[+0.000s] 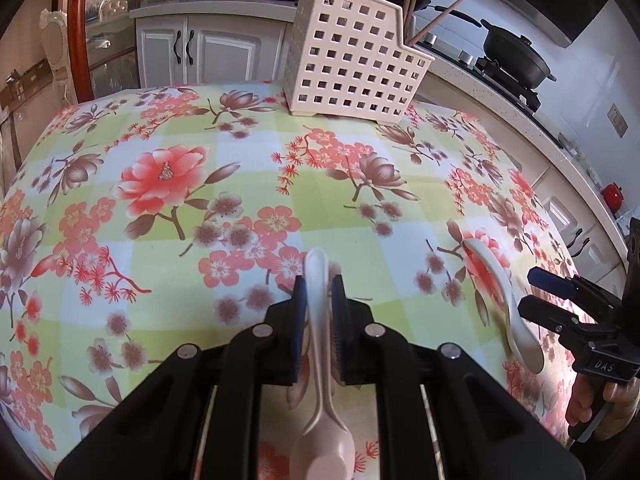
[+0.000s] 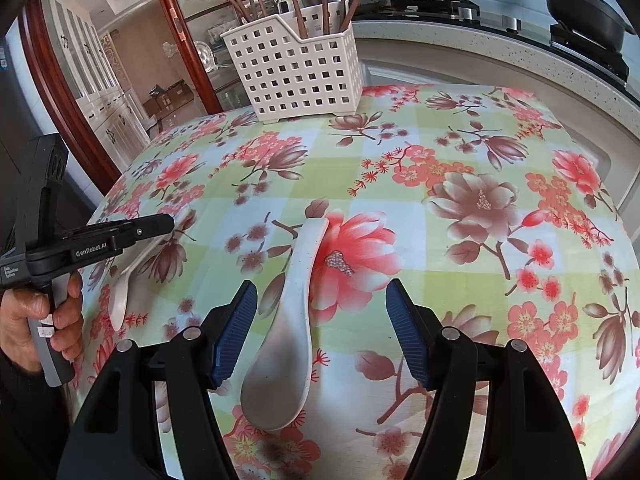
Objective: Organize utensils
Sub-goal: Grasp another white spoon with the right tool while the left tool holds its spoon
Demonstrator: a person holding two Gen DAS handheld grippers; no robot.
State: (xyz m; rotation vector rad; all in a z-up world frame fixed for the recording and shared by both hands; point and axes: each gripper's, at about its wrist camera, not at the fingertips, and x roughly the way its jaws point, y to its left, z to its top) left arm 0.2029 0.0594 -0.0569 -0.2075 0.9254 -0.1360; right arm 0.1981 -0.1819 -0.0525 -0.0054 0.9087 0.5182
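Left gripper (image 1: 319, 294), jaws closed on the handle of a pale pink ceramic soup spoon (image 1: 320, 364), bowl end toward the camera, handle tip poking out past the blue pads. Right gripper (image 2: 321, 300), jaws spread wide, gripping nothing, poised on either side of a white speckled ceramic soup spoon (image 2: 286, 332) lying flat on the floral-clothed tabletop (image 2: 460, 280), bowl nearest the camera. Far across the tabletop, at its back edge, a white perforated plastic utensil caddy (image 2: 298, 68), upright, with several brown wooden chopsticks (image 2: 325, 12) standing in its rear compartment. Well apart from both spoons.
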